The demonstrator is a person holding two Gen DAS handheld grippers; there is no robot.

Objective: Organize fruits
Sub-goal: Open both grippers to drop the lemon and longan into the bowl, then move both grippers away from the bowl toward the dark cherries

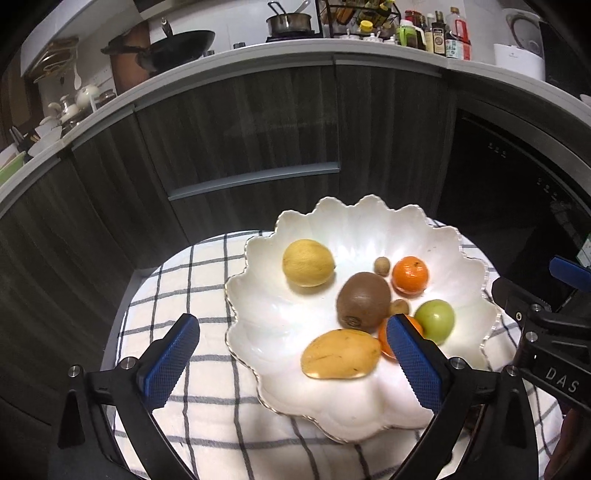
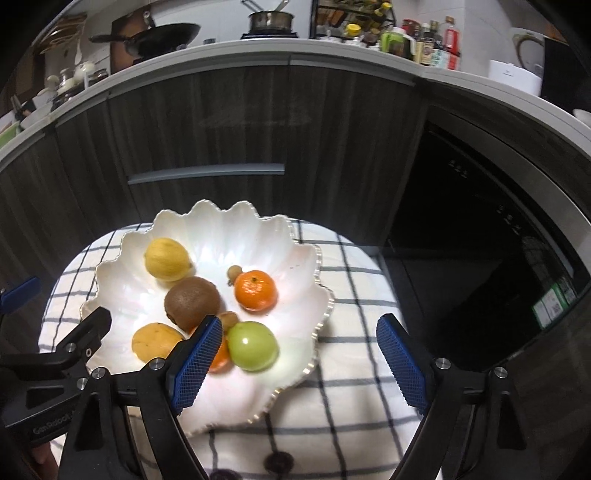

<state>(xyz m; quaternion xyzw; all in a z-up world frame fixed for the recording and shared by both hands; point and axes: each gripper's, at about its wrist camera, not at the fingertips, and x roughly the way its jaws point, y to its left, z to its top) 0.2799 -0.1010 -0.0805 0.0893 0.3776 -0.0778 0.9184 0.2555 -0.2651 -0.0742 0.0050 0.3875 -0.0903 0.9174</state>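
Note:
A white scalloped bowl (image 1: 280, 325) (image 2: 295, 266) sits on a checked cloth. In it lie a lemon (image 1: 308, 262) (image 2: 167, 259), a kiwi (image 1: 364, 301) (image 2: 192, 300), a mango (image 1: 340, 354) (image 2: 155, 341), a green apple (image 1: 435, 319) (image 2: 253, 345), an orange (image 1: 410, 275) (image 2: 255, 290), a second orange (image 1: 384, 341) (image 2: 220, 356) partly hidden, and two small brown fruits (image 1: 382, 266) (image 2: 234, 272). My left gripper (image 1: 291, 354) is open and empty above the bowl's near-left side. My right gripper (image 2: 301, 356) is open and empty above the bowl's near-right rim.
The checked cloth (image 1: 177, 295) (image 2: 351, 317) covers a small round table. Dark kitchen cabinets (image 1: 240, 140) stand behind it, with a counter holding pans and bottles (image 1: 436, 35). A dark oven front (image 2: 480, 229) is at the right.

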